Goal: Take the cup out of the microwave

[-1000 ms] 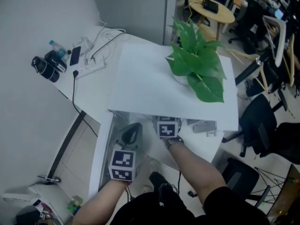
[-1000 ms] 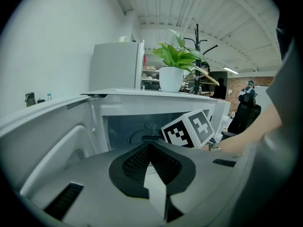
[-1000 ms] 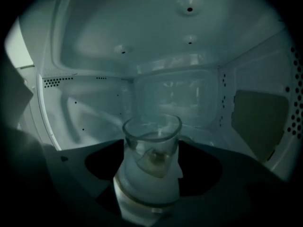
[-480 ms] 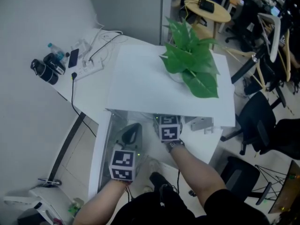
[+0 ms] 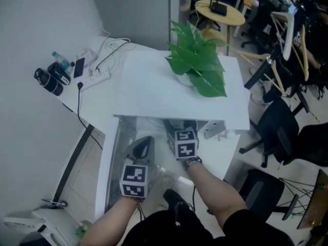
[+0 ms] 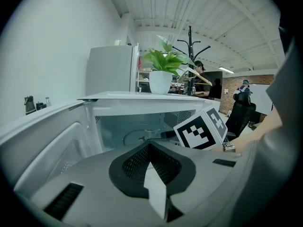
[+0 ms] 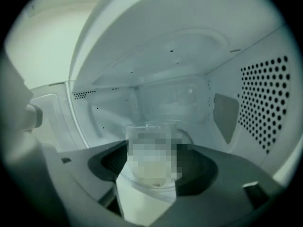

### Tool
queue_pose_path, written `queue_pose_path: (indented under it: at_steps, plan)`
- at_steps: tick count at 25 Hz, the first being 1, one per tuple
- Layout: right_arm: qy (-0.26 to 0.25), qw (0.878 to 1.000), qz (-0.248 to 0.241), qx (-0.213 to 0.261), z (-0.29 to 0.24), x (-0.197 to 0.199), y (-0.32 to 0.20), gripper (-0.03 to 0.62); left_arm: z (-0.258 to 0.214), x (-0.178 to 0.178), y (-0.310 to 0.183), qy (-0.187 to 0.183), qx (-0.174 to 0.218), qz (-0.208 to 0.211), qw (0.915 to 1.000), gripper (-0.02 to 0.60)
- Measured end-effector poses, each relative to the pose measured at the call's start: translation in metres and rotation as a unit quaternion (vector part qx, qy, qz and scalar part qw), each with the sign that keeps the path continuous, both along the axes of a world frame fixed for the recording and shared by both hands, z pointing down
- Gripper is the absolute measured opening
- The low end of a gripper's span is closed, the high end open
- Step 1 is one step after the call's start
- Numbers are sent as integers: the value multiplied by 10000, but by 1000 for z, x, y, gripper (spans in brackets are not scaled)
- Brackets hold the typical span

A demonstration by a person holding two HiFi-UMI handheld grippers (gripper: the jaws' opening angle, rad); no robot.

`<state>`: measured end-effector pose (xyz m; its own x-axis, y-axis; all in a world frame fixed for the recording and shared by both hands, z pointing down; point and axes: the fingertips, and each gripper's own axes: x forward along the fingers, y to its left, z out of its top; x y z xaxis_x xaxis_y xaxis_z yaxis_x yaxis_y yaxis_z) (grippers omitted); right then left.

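Observation:
A white microwave [image 5: 154,91] stands on the table with its door [image 5: 109,160] swung open to the left. Inside the cavity a clear cup [image 7: 150,167] with pale contents sits between my right gripper's [image 7: 152,144] jaws. Those jaws have just been closing and now press on the cup's sides. In the head view only that gripper's marker cube [image 5: 185,143] shows at the cavity's mouth; the cup is hidden there. My left gripper [image 5: 145,139] hovers in front of the open door, shut, with nothing in it. The left gripper view looks into the cavity [image 6: 137,126].
A potted green plant [image 5: 196,68] stands on the microwave's top. A power strip [image 5: 95,76], cables, a phone and a black device [image 5: 49,79] lie on the table's far left. Office chairs [image 5: 279,132] and a round table [image 5: 220,12] are to the right.
My right gripper's marker cube has drawn back out from under the microwave's top toward me. The left gripper stays about where it was.

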<state>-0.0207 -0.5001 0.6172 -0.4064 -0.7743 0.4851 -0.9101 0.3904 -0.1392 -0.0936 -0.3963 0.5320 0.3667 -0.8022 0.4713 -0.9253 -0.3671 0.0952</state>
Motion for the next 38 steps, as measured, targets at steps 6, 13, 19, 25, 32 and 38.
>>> queue_pose_path:
  at_steps: [6,13,19,25,32,38]
  plan:
    - [-47,10000,-11,50,-10,4,19,336,-7,4,15,-4,78,38,10000,-3]
    - [-131,9998,-29,148,-26,8,43,334,-19,9,35,-25,198,62,9998,-3]
    - [-172,9993,-14,317,-47,13,64,334,-32,14,55,-13,345,97,9994,-3]
    - [-210,9987,38,465,-69,21,93,334,-46,19,83,23,523,172,9985,-3]
    - [-294,9972,89,688,-100,23,134,334,-65,19,121,108,776,238,9966,-3]
    - [-322,9957,110,857,-126,21,179,334,-80,15,160,190,966,311,9947,-3]
